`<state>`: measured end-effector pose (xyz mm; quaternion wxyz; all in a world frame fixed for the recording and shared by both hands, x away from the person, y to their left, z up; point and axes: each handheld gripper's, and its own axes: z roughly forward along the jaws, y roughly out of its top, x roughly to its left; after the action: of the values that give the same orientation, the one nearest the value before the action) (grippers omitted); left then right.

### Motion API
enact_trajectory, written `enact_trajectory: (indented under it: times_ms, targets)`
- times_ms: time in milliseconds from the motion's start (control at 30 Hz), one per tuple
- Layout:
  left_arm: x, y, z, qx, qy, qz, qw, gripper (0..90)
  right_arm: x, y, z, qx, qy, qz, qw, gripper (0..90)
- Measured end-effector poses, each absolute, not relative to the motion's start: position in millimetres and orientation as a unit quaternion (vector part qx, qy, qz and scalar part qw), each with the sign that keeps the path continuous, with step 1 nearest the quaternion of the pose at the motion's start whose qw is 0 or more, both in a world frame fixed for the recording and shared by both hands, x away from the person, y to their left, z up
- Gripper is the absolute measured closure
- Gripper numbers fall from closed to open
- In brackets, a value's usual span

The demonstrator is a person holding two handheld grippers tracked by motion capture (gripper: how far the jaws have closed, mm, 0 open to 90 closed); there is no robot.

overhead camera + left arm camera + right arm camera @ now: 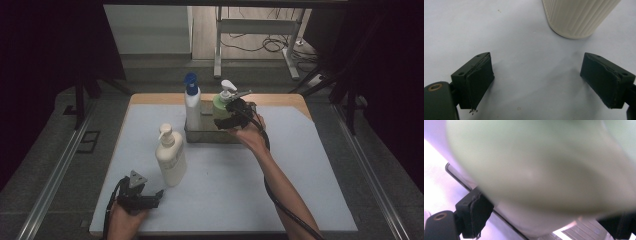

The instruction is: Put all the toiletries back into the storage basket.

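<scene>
Surface: a pale blue-grey mat (225,185) covers a wooden table (150,98), whose bare wood shows along the far edge and at the far right corner.
Room: dark on both sides; past the far edge a lit strip of floor with a white frame's legs (218,47) and loose cables (270,45).
Green bottle: the green pump bottle (220,104) stands upright in the metal tray (200,134) at the middle of the far edge, in the tray's right part.
Right gripper: the right gripper (231,116) is at the green bottle's right side, jaws spread wide around its body; whether the pads press on it I cannot tell.
Left gripper: the left gripper (159,194) lies low at the near left corner, jaws spread with nothing between them.
Other things: a white bottle with a blue cap (192,107) stands in the tray's left part, just beside the green one; a cream pump bottle (170,159) stands on the mat between the tray and the left gripper.
In the way: the right gripper and hand cover the green bottle's lower body in the high view.
Left gripper view: the cream bottle's ribbed base (576,17) on bare mat, ahead of the jaws and apart from them.
Right gripper view: the green bottle (544,167) as a close blur between the jaws, the tray's rim (456,176) beneath it.
</scene>
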<state>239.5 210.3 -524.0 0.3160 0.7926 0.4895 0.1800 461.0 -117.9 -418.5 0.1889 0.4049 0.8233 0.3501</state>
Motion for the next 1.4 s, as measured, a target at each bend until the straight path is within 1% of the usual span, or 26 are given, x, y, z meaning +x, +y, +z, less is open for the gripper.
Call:
enact_trajectory:
  times_ms: [267, 433, 567, 700, 867, 933, 1067, 1133, 1267, 1400]
  targets:
    - [240, 210, -524, 0.793, 0.49, 0.18, 0.316, 10.7, 449, -130, -418, 0.4, 0.823, 0.359, 0.182, 15.3]
    - [239, 210, -524, 0.793, 0.49, 0.18, 0.315, 10.7, 439, -136, -416, 0.392, 0.824, 0.364, 0.185, 22.0]
    - [239, 210, -524, 0.793, 0.49, 0.18, 0.315, 10.7, 433, -142, -416, 0.39, 0.828, 0.364, 0.175, 31.1]
    - [239, 210, -524, 0.793, 0.489, 0.18, 0.315, 10.7, 429, -150, -417, 0.401, 0.824, 0.366, 0.165, 42.0]
    - [239, 210, -524, 0.793, 0.49, 0.18, 0.315, 10.7, 429, -161, -418, 0.414, 0.818, 0.364, 0.165, 59.1]
    - [239, 210, -524, 0.793, 0.49, 0.18, 0.315, 10.7, 431, -163, -419, 0.414, 0.819, 0.363, 0.163, 64.4]
    - [239, 210, -524, 0.793, 0.49, 0.18, 0.315, 10.7, 434, -165, -420, 0.422, 0.812, 0.362, 0.179, 77.4]
    - [239, 210, -524, 0.793, 0.49, 0.18, 0.315, 10.7, 436, -164, -422, 0.428, 0.808, 0.358, 0.187, 82.3]
    - [239, 210, -524, 0.793, 0.49, 0.18, 0.315, 10.7, 444, -163, -426, 0.44, 0.804, 0.346, 0.202, 88.3]
    - [239, 210, -524, 0.793, 0.49, 0.179, 0.315, 10.7, 451, -162, -431, 0.449, 0.798, 0.347, 0.205, 89.4]
